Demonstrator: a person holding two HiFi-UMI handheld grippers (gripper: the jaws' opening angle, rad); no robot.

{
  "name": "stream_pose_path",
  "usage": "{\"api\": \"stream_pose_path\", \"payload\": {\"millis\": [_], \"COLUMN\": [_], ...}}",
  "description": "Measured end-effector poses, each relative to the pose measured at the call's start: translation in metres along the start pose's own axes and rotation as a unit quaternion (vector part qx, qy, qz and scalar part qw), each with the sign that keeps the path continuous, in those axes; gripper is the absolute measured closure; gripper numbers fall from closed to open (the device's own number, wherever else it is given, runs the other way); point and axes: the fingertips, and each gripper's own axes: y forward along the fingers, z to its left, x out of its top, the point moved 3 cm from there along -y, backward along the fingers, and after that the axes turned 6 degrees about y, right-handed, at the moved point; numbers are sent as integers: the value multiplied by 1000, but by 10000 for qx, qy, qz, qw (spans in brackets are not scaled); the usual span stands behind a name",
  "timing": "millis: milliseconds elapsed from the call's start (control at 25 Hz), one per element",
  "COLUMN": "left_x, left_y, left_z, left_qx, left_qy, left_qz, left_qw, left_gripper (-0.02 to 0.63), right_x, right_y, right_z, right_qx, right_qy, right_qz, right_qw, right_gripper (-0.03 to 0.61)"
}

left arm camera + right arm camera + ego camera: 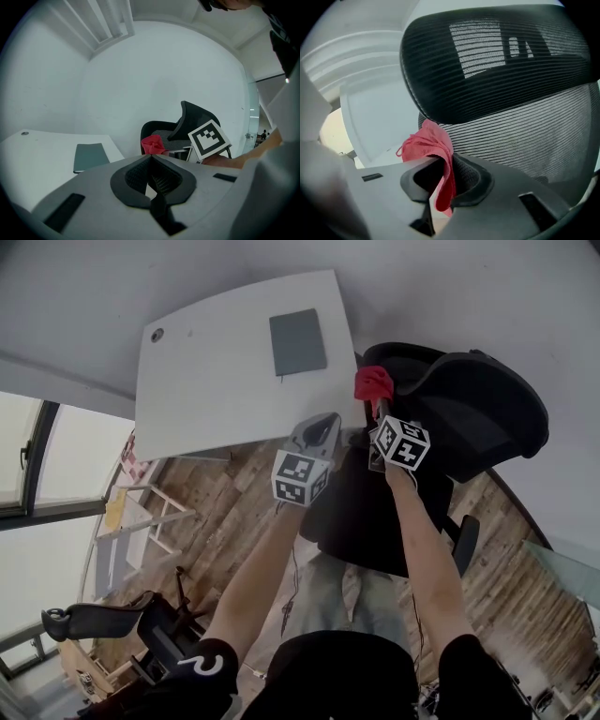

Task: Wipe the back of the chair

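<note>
The crumpled red cloth (425,146) is a bright, even red with a fine weave. The mesh-backed office chair (501,70) is black, and its mesh shows thin horizontal stripes of grey and black across the centre of the right gripper view. The right gripper (443,161) and the left gripper (151,161) have pale grey bodies with black ribbed pads on the jaws; each carries a cube patterned with black-and-white square markers. At the top of the head view, the flat surface (216,390) is white and the thin rectangular pad (298,341) is dark slate grey. The plank floor (239,512) is mottled brown wood
</note>
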Motion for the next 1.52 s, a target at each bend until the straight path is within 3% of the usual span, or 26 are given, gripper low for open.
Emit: {"api": "stream_pose_path", "payload": {"millis": [640, 1520], "left_x": [4, 31], "left_y": [26, 74], "left_z": [-57, -188], "left_qx": [-174, -922], "left_qy": [36, 492], "left_qz": [85, 141], "left_qw": [9998, 9944], "left_gripper": [588, 589], "right_x": [19, 71], "right_y": [-39, -147], "right_z": [-72, -238], "right_qx": [-632, -1712], "right_qy": [-952, -618], "right_qz": [-37, -506], "right_qw": [9934, 9820], "right_gripper": [509, 509]}}
